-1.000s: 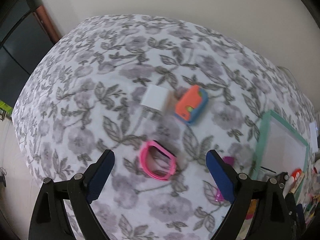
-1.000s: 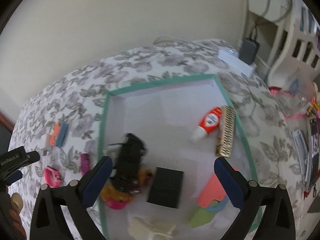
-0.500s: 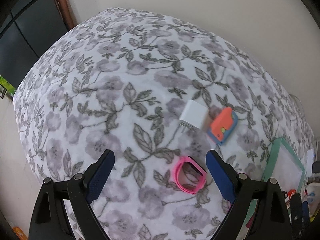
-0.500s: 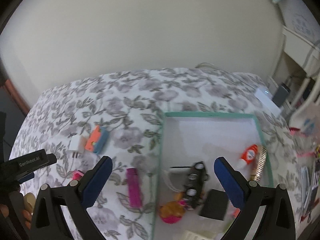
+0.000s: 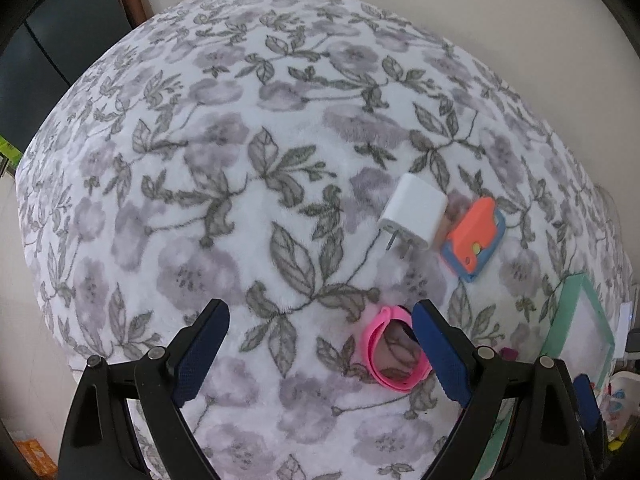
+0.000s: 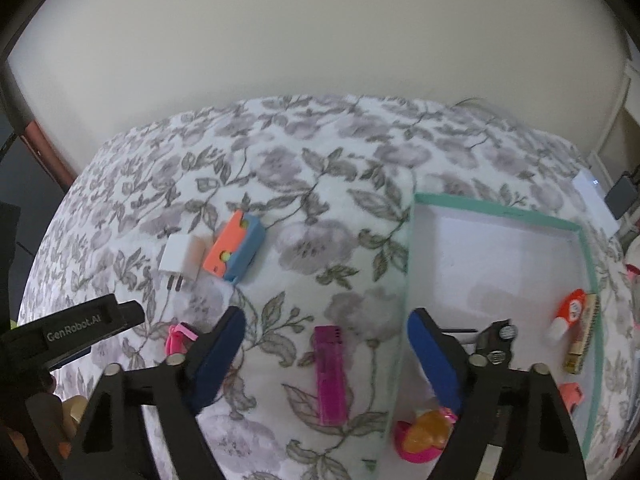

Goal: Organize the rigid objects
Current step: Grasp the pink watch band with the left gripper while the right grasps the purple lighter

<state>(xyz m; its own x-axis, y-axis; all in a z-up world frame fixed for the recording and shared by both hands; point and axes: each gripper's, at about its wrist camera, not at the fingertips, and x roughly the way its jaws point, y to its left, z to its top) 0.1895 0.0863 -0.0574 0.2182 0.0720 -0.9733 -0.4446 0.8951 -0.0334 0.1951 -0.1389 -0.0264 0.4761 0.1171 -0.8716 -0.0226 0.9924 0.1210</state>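
On the flowered bedcover lie a pink wristband (image 5: 396, 356), a white charger plug (image 5: 414, 216) and an orange-and-blue box (image 5: 474, 236). My left gripper (image 5: 320, 308) hangs open over bare cover, and its right finger overlaps the band. In the right wrist view a magenta lighter (image 6: 330, 372) lies flat between the fingers of my right gripper (image 6: 325, 318). Those jaws are closing and the pads stand clear of the lighter. The charger plug (image 6: 180, 258), the box (image 6: 236, 246) and the wristband (image 6: 178, 338) lie to its left, near the left gripper's body (image 6: 80, 328).
A green-rimmed white tray (image 6: 496, 210) at the right holds a glue bottle (image 6: 568, 312), a gold bar (image 6: 582, 336), a black toy car (image 6: 496, 340) and a pink-and-yellow toy (image 6: 424, 436). A wall runs behind the bed. White furniture and a power strip stand at the far right.
The right gripper swung left from over the tray to the bedcover; the lighter now lies between its narrower jaws. The left gripper shifted left, so the wristband sits at its right finger.
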